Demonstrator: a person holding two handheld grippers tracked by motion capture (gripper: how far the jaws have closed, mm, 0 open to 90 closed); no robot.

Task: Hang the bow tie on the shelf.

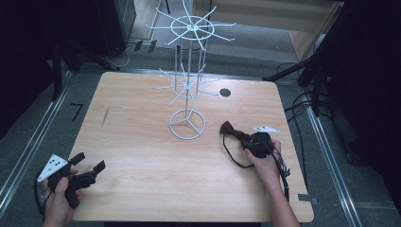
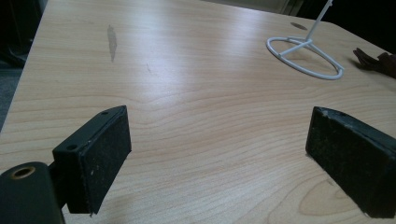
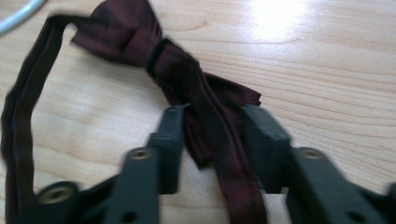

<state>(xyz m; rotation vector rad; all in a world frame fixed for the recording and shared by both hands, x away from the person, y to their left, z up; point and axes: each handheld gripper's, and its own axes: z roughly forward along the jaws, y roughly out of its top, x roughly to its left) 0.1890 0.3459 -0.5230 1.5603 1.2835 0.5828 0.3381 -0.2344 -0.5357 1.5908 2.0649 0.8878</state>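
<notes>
A dark red bow tie [image 1: 231,128] with a thin black strap loop lies on the wooden table [image 1: 142,142], right of centre. My right gripper [image 1: 246,141] reaches it from the near right. In the right gripper view the jaws stand on either side of one wing of the bow tie [image 3: 177,65], and the cloth and strap run down between them. The fabric touches both pads but does not look squeezed; my right gripper [image 3: 212,112] counts as open. My left gripper [image 1: 90,161] rests at the near left corner, its jaws wide open with nothing between them [image 2: 219,126].
A white wire display rack [image 1: 188,85] with radial arms stands at the table's centre back on a ring base [image 2: 303,56], just left of the bow tie. A small dark hole [image 1: 225,92] sits behind it. Cables trail off the table's right edge.
</notes>
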